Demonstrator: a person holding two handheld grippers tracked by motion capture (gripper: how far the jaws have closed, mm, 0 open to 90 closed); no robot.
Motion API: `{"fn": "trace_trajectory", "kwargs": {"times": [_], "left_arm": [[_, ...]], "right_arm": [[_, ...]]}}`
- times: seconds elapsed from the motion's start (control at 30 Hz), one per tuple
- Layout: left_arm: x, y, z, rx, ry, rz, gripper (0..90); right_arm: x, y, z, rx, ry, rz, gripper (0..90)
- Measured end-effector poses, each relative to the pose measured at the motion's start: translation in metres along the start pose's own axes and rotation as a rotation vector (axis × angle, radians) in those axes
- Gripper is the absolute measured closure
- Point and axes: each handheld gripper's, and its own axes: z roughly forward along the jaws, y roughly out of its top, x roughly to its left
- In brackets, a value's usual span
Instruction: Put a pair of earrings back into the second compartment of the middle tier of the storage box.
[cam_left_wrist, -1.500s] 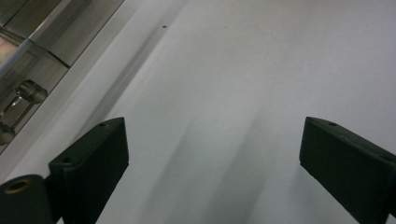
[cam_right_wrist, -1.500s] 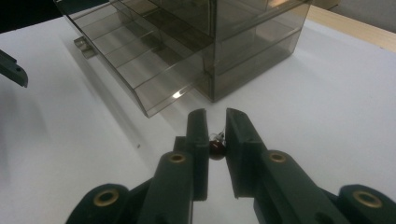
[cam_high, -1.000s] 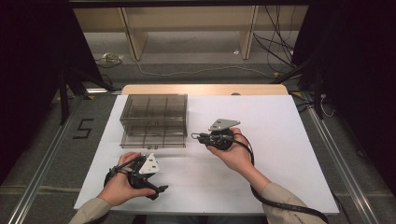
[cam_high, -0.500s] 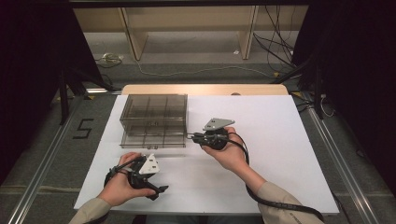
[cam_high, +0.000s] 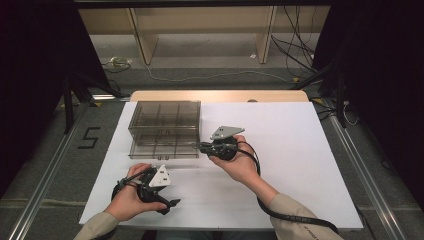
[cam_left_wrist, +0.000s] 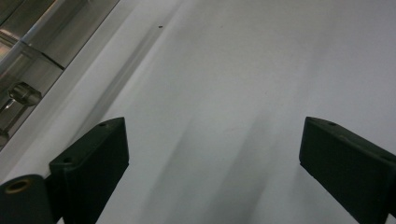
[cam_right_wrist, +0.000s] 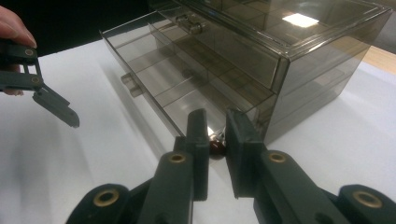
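Observation:
A smoky clear drawer box stands at the back left of the white table, its lower drawer pulled out toward me. My right gripper points left at the drawer's right front corner. In the right gripper view it is shut on a small dark red object just in front of the box and the open drawer. My left gripper rests near the front edge. Its jaws stand open over bare table in the left gripper view.
The drawer's compartments look bare. The box edge lies at the upper left of the left gripper view. One finger of the left gripper reaches in at the left of the right gripper view. White table extends to the right of the box.
My right gripper has moved left toward the drawer's right corner, still shut. The left gripper has stayed put.

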Motion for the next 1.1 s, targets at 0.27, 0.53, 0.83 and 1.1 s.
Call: {"fn": "trace_trajectory", "kwargs": {"times": [0.27,0.53,0.83,1.1], "left_arm": [[-0.001,0.0,0.001,-0.001,0.003,0.003,7.9],[-0.001,0.0,0.001,-0.001,0.001,0.003,7.9],[-0.001,0.0,0.001,-0.004,-0.002,0.004,8.3],[-0.001,0.0,0.001,-0.003,-0.002,0.005,8.5]], "right_arm": [[0.002,0.005,0.002,-0.01,0.004,-0.005,80.4],[0.003,0.007,0.009,-0.004,0.009,-0.005,80.4],[0.008,0.012,0.016,-0.004,0.022,-0.009,80.3],[0.012,0.016,0.024,0.003,0.036,-0.018,80.3]]}}
